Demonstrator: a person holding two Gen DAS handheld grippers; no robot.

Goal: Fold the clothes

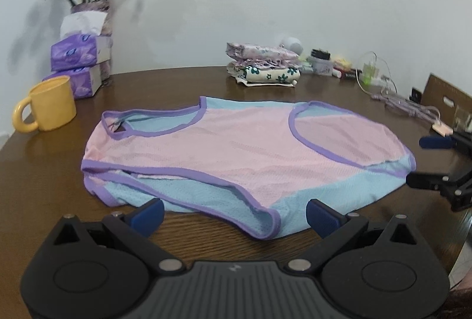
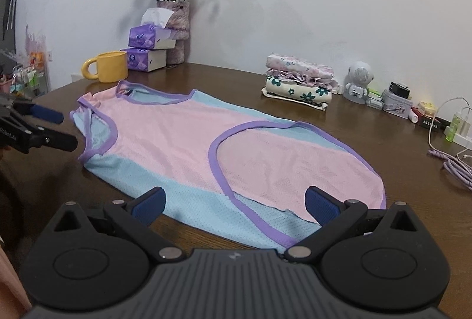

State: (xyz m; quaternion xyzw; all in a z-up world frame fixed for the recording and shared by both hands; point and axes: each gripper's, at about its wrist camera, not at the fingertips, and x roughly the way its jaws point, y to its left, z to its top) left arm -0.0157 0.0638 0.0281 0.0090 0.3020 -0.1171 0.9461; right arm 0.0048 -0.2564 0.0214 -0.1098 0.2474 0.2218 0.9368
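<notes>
A sleeveless mesh top (image 1: 236, 147) (image 2: 183, 136), pink and light blue with purple trim, lies spread flat on the brown wooden table (image 1: 44, 171) (image 2: 354, 127). My left gripper (image 1: 234, 215) is open at the top's near edge, where a purple-trimmed corner lies between its blue pads. It grips nothing. My right gripper (image 2: 235, 205) is open too, over the near edge at the other end of the top. Each gripper also shows in the other view, with its jaws apart: the right gripper (image 1: 427, 162) at the right edge, the left gripper (image 2: 56, 128) at the left.
At the back left stand a yellow mug (image 1: 50, 103) (image 2: 109, 66), stacked purple tissue boxes (image 1: 76, 53) (image 2: 147, 37) and a vase of dried roses (image 2: 174, 15). A pile of folded clothes (image 1: 265, 65) (image 2: 298, 83) sits behind the top. Small items and cables (image 2: 454, 165) crowd the right side.
</notes>
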